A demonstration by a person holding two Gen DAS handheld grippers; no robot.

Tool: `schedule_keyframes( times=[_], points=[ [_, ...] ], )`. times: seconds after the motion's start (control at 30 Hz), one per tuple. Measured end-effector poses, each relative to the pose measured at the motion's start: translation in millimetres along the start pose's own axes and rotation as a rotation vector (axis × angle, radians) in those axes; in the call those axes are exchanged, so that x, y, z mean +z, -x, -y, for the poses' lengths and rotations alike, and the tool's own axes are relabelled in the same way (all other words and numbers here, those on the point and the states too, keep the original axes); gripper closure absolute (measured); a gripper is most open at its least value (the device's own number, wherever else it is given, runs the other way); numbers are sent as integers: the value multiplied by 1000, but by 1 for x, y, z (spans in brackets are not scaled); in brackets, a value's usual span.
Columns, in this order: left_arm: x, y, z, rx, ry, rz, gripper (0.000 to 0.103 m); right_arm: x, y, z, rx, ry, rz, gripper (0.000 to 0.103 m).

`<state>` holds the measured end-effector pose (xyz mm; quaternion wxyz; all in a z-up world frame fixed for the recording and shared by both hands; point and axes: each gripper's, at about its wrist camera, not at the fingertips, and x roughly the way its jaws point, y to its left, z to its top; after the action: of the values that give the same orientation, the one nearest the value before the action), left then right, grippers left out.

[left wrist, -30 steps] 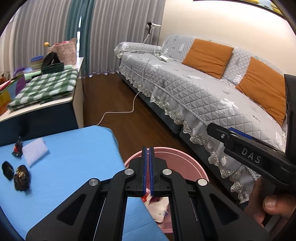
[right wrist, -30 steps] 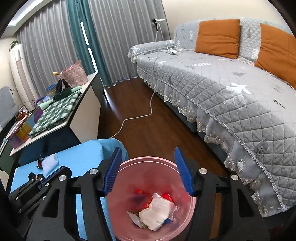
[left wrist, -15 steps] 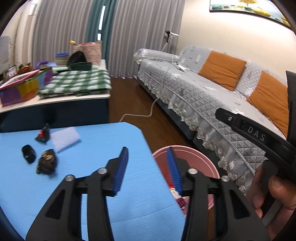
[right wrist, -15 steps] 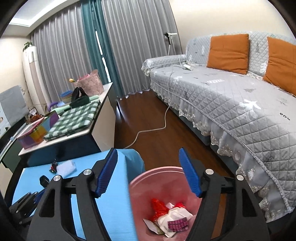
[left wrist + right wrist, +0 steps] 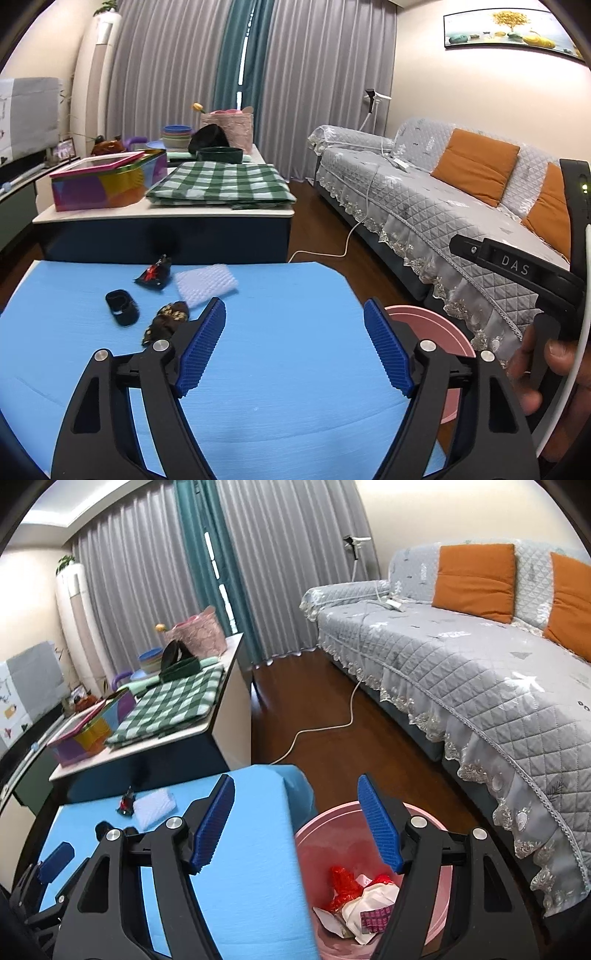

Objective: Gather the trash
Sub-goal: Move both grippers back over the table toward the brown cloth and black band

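On the blue table (image 5: pixel 280 302) lie several pieces of trash: a dark wrapper with red (image 5: pixel 154 274), a white foam pad (image 5: pixel 205 285), a black piece (image 5: pixel 122 307) and a brown patterned wrapper (image 5: pixel 167 321). My left gripper (image 5: pixel 295 345) is open and empty above the table, to the right of them. A pink bin (image 5: pixel 332 819) stands on the floor by the table's right edge, with crumpled wrappers (image 5: pixel 360 904) inside. My right gripper (image 5: pixel 297 829) is open and empty, held above the table's edge and the bin. The trash also shows in the right wrist view (image 5: pixel 153 806).
A low cabinet (image 5: pixel 166 218) behind the table carries a checked cloth (image 5: pixel 221 182), a colourful box (image 5: pixel 107 181), bowls and a pink basket. A grey sofa (image 5: pixel 480 672) with orange cushions runs along the right. A white cable (image 5: pixel 321 727) lies on the wood floor.
My left gripper opened and swung left from over the bin to over the table. A wrapper has joined the trash in the bin. My right gripper rose and shifted left, staying open.
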<state>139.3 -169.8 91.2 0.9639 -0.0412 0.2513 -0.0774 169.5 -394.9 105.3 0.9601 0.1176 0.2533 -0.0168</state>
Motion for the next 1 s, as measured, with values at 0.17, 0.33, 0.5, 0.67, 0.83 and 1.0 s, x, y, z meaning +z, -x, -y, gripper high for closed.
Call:
schedule_keyframes(
  times=[0.17,0.33,0.5,0.67,0.83,1.0],
  points=[
    [-9,1,-19,11,32,-37,28,-3,1,-15,15,36,-10,33],
    [-21,5,-42,24,69,-45,28,-10,-1,-34,43,95,-14,33],
    [-31,4,-69,53,102,-58,44,-18,-6,-59,95,144,-25,37],
    [-39,3,-90,70,123,-67,60,-25,-11,-87,165,174,-26,58],
    [-46,1,-113,102,145,-69,73,-33,-22,-112,235,177,-48,64],
    [-49,-2,-133,135,152,-67,85,-45,-38,-131,300,152,-90,64]
  ],
)
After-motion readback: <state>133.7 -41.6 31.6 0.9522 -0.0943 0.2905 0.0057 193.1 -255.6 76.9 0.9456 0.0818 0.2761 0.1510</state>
